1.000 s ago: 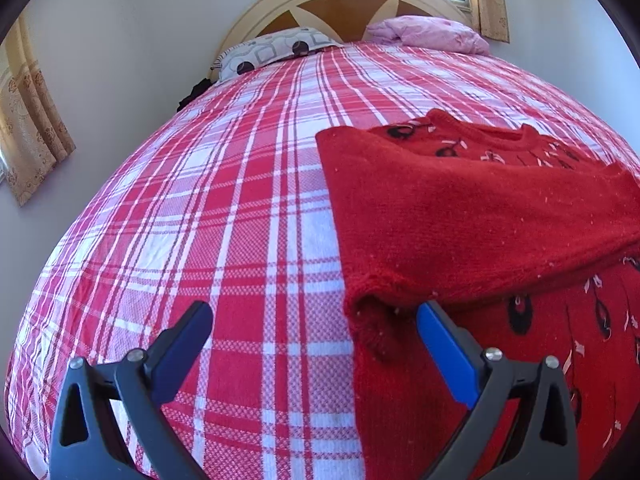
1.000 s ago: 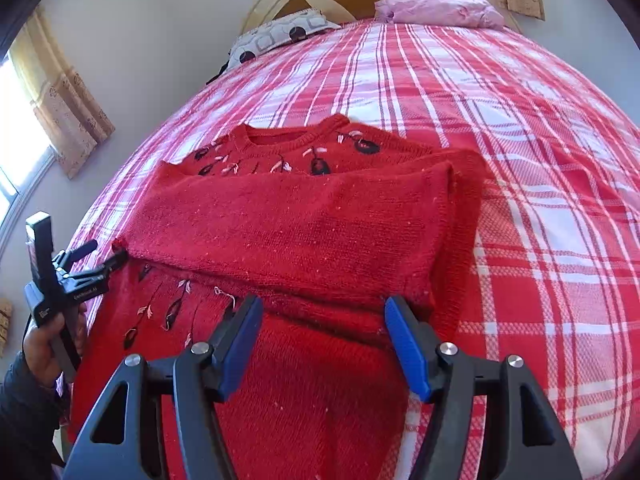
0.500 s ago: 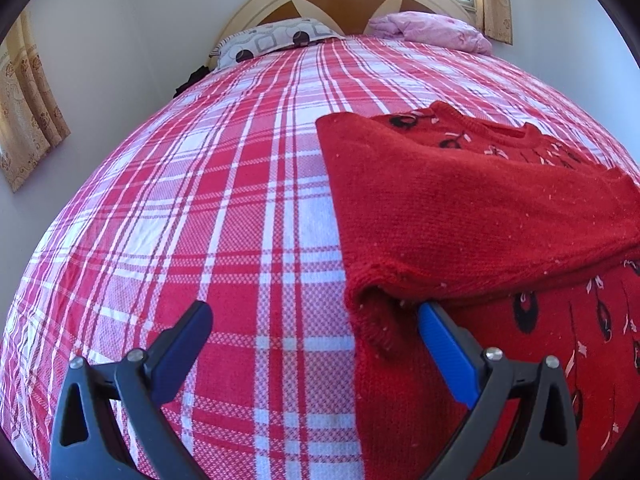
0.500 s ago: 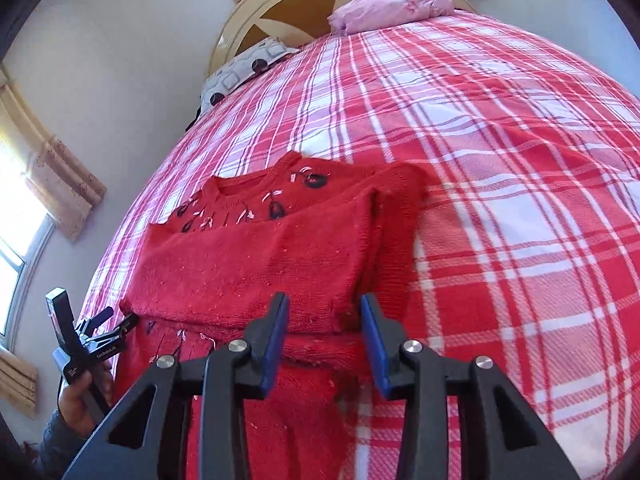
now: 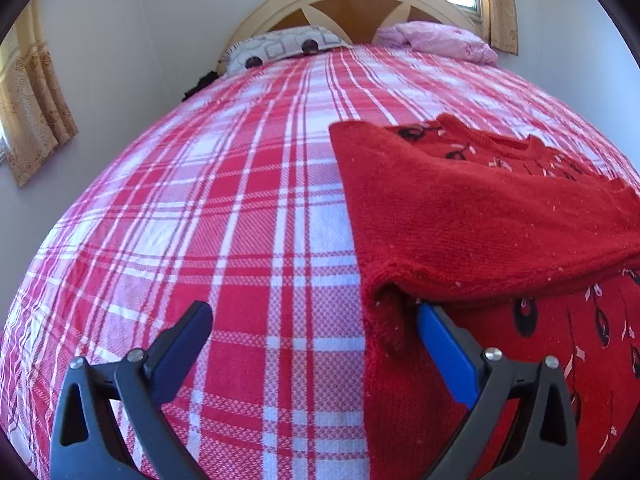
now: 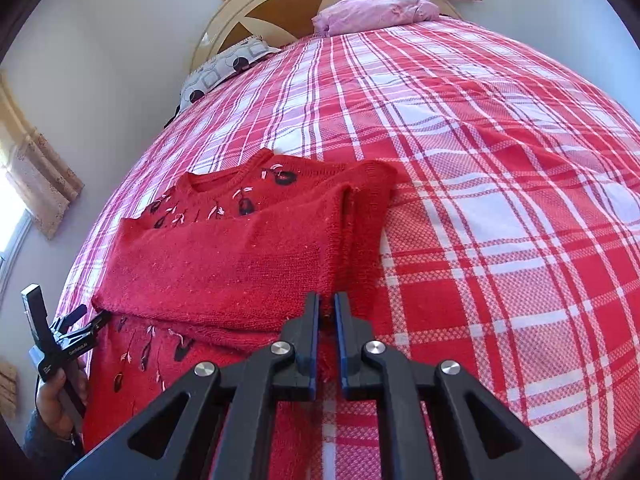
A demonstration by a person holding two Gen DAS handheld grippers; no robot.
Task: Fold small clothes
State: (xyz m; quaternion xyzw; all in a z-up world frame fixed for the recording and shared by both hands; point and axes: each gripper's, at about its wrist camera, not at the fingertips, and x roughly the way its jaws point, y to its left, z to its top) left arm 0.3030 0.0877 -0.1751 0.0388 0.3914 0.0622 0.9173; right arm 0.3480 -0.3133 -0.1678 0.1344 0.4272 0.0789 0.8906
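Right wrist: sweater [image 6: 224, 264] between hand-held gripper [image 6: 327, 312]

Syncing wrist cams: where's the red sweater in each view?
Left wrist: red sweater fills the right half; the open left claw straddles its near edge.
Right wrist: red sweater lies left of centre; right claw is shut on its edge.
Shared landmark: pink pillow at the headboard.

One red sweater [image 6: 224, 264], two pillows [image 5: 280, 46], two claws [image 5: 312, 344], one bed [image 5: 240, 220]
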